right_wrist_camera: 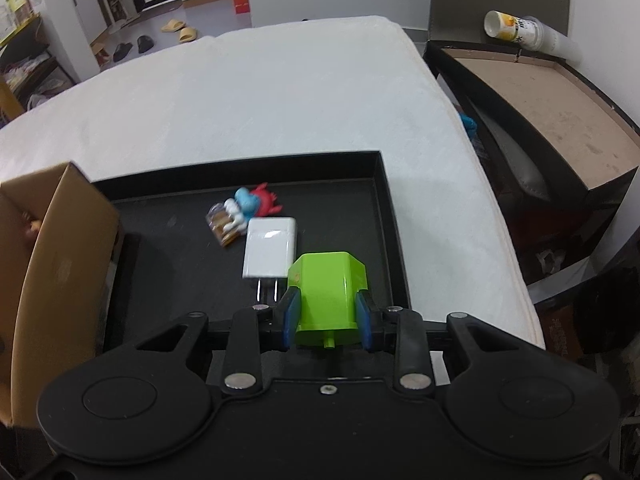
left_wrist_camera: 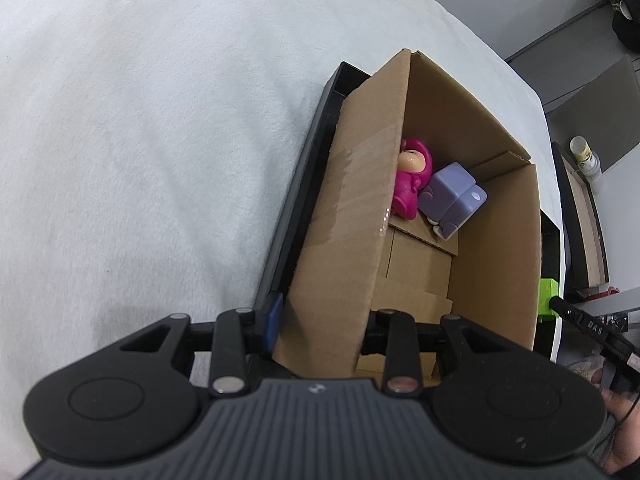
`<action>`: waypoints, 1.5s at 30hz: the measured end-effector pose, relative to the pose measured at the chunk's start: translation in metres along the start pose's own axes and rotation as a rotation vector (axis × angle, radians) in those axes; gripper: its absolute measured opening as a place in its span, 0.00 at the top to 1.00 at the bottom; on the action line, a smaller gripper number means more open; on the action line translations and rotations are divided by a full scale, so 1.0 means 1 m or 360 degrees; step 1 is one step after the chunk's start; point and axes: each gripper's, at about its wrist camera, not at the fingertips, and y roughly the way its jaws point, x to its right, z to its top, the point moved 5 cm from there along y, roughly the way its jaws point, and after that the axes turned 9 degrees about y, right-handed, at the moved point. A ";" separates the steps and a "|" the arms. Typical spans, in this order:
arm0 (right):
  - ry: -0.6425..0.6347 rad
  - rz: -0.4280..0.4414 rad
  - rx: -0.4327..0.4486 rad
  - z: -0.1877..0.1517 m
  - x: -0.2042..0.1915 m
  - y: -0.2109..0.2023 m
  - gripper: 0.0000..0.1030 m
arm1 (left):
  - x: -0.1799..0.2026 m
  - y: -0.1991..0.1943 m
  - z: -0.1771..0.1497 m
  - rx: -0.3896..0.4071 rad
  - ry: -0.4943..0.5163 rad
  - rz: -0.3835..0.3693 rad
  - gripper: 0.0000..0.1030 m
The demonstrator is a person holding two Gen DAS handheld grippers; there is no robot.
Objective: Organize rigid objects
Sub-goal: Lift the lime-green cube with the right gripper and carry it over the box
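Observation:
My left gripper [left_wrist_camera: 320, 320] is shut on the near left wall of an open cardboard box [left_wrist_camera: 348, 208]; one blue pad [left_wrist_camera: 274, 320] shows outside the wall, and the other finger is hidden inside. In the box lie a pink figure [left_wrist_camera: 412, 184] and a lilac cube toy [left_wrist_camera: 452, 196]. My right gripper [right_wrist_camera: 327, 316] is shut on a lime green plastic block [right_wrist_camera: 328, 292], held just above the black tray [right_wrist_camera: 384, 220]. On the tray lie a white charger plug [right_wrist_camera: 270, 252], a blue and red figure [right_wrist_camera: 256, 202] and a small clear packet [right_wrist_camera: 222, 224]. The cardboard box [right_wrist_camera: 60, 260] stands at the tray's left end.
The tray rests on a white cloth-covered table [right_wrist_camera: 260, 92]. Past the table's right edge stands a black case with a brown inside [right_wrist_camera: 540, 112], with a stack of paper cups [right_wrist_camera: 520, 32] lying on it. A small blue item [right_wrist_camera: 468, 124] sits in the gap between.

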 end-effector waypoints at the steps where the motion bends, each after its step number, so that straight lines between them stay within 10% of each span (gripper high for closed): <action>1: 0.0000 0.0007 -0.0008 -0.002 -0.001 -0.001 0.71 | 0.000 0.000 0.000 0.0001 0.0003 0.0003 0.67; 45: 0.0403 0.0335 -0.0281 -0.037 0.001 0.021 0.52 | 0.000 -0.001 0.000 0.0009 -0.0010 0.0002 0.67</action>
